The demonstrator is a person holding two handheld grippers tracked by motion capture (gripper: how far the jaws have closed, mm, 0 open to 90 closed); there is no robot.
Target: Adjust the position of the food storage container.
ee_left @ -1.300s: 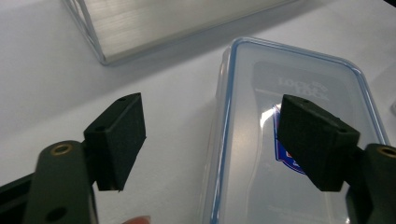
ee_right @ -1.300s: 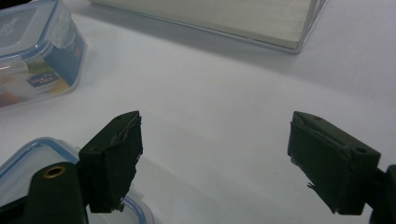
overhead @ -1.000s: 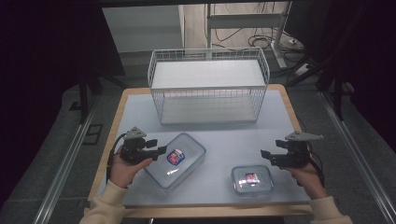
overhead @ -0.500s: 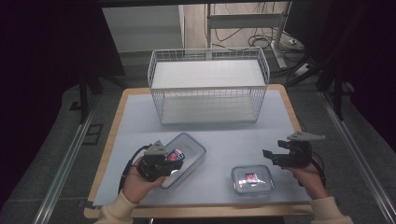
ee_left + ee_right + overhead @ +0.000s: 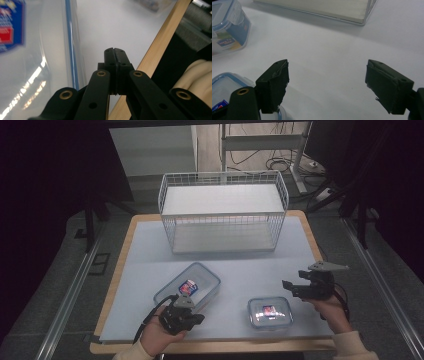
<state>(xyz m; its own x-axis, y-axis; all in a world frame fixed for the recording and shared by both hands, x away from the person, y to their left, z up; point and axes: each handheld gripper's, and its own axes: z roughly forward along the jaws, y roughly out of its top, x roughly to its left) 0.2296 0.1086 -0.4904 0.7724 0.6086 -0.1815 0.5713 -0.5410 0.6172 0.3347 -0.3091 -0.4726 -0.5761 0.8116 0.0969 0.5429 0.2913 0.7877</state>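
A large clear lidded container [image 5: 189,287] with a blue seal and a coloured label lies left of centre on the pale mat. A smaller one [image 5: 270,312] sits nearer the front right. My left gripper [image 5: 200,318] is just in front of the large container, low over the mat and pointing right. In the left gripper view its jaws [image 5: 115,50] are pressed together with nothing between them, and the container's blue-edged lid [image 5: 37,50] is on their left. My right gripper [image 5: 287,285] hovers just right of the small container; its jaws [image 5: 327,75] stand wide apart over bare mat.
A white wire basket [image 5: 223,212] with a shelf stands at the back of the table. The table's wooden front edge [image 5: 160,45] runs close beside the left gripper. The mat [image 5: 260,270] between the containers and the basket is bare.
My left gripper has come from the left side of the large container down to its front edge and turned to point right. The right gripper has stayed where it was.
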